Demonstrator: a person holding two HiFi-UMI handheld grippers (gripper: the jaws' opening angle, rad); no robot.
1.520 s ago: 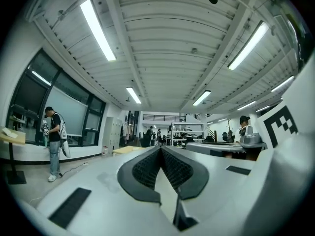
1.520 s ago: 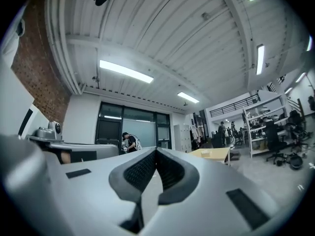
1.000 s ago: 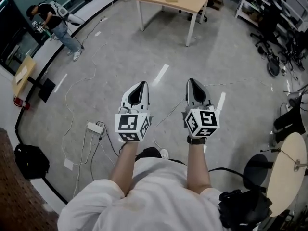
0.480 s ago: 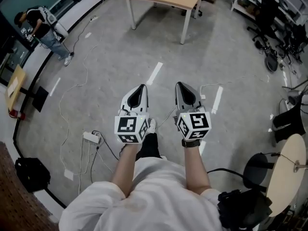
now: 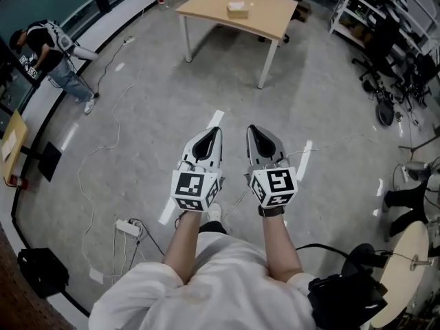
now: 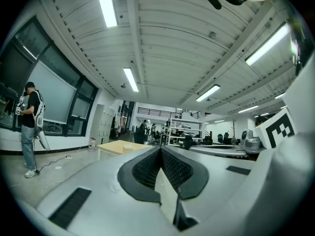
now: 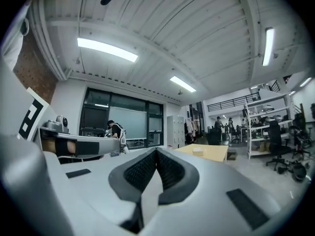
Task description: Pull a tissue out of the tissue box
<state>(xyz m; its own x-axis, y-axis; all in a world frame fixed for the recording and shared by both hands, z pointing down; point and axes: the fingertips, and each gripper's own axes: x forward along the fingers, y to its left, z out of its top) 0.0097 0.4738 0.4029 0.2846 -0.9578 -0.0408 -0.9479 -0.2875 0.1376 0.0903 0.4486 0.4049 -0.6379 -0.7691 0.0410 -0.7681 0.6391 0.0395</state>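
A small pale tissue box (image 5: 238, 8) stands on a light wooden table (image 5: 206, 4) far ahead across the grey floor. Both grippers are held level over the floor, well short of the table. The jaws of my left gripper (image 5: 214, 130) meet at the tips with nothing between them. Close to its right, my right gripper (image 5: 251, 129) is likewise shut and empty. The left gripper view has its tips (image 6: 161, 149) closed, with the table (image 6: 118, 147) small behind them. Past the right gripper's closed tips (image 7: 156, 151), the right gripper view takes in the box (image 7: 198, 151).
A person (image 5: 48, 43) stands by the dark windows at the left. Cables and a power strip (image 5: 127, 227) lie on the floor near my feet. Shelves and office chairs (image 5: 385, 33) fill the right side. A round table (image 5: 412, 253) is at the lower right.
The table and box have drawn nearer and sit more central ahead. Both grippers stay shut and now stand closer together. The power strip has slid back toward my feet.
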